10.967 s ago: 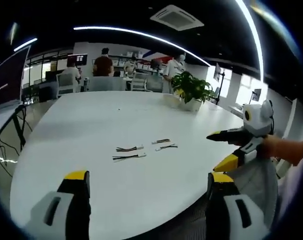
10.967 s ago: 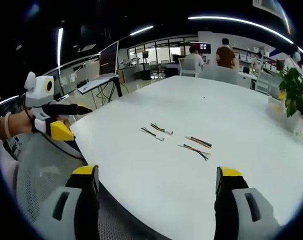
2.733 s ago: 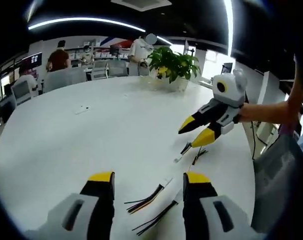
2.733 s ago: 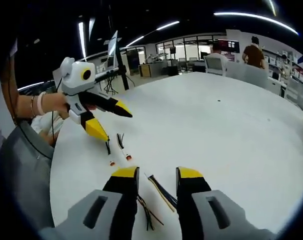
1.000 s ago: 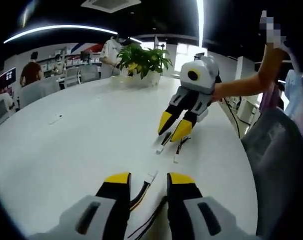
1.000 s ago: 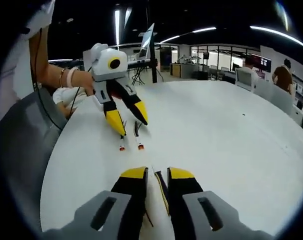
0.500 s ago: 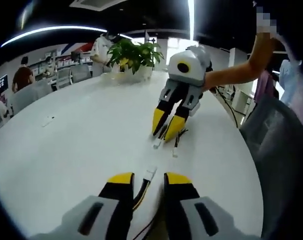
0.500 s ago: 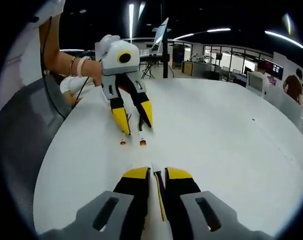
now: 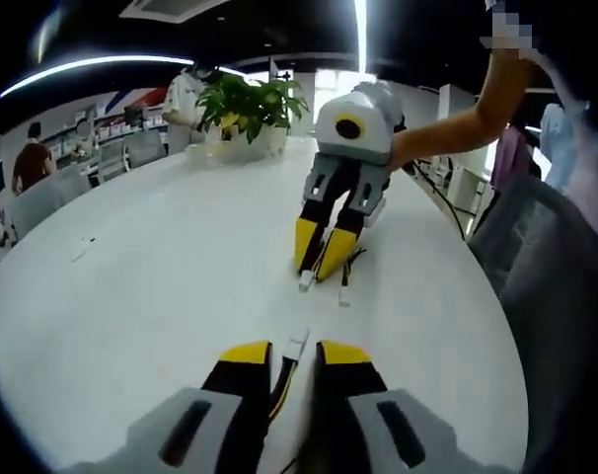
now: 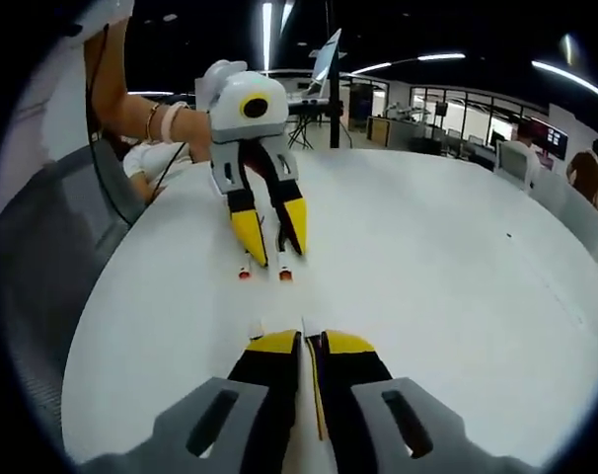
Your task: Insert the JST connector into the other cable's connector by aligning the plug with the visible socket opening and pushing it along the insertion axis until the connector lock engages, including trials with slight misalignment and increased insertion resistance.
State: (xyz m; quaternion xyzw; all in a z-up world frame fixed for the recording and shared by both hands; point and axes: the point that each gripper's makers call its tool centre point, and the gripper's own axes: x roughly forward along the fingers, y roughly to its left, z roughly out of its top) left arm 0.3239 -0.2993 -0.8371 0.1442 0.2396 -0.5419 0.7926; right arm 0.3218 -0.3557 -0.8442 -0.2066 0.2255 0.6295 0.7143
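Several short JST cables lie on the white table (image 9: 131, 286). In the left gripper view my left gripper (image 9: 295, 354) sits low over one cable (image 9: 283, 378). Its jaws stand a narrow gap apart on either side of the wires, and the white connector (image 9: 297, 345) pokes out ahead. My right gripper (image 10: 311, 342) is shut on another cable (image 10: 312, 387), whose white connector (image 10: 304, 327) lies just past the tips. The right gripper (image 9: 322, 251) points down at the table in the left gripper view, with two connectors (image 9: 305, 282) beside it. In the right gripper view, the left gripper (image 10: 271, 233) stands over orange-tipped connectors (image 10: 284, 276).
A potted plant (image 9: 242, 109) stands at the table's far side. A person's arm (image 9: 457, 128) holds the right gripper, and a grey mesh chair (image 9: 551, 296) is by the table edge. People sit at desks (image 9: 33, 168) in the background. A laptop stand (image 10: 324, 74) is behind the table.
Both grippers' jaws have narrowed around their cables over the last second. Each gripper has tipped more steeply down toward the table. Earlier, both were wide open and away from the cables.
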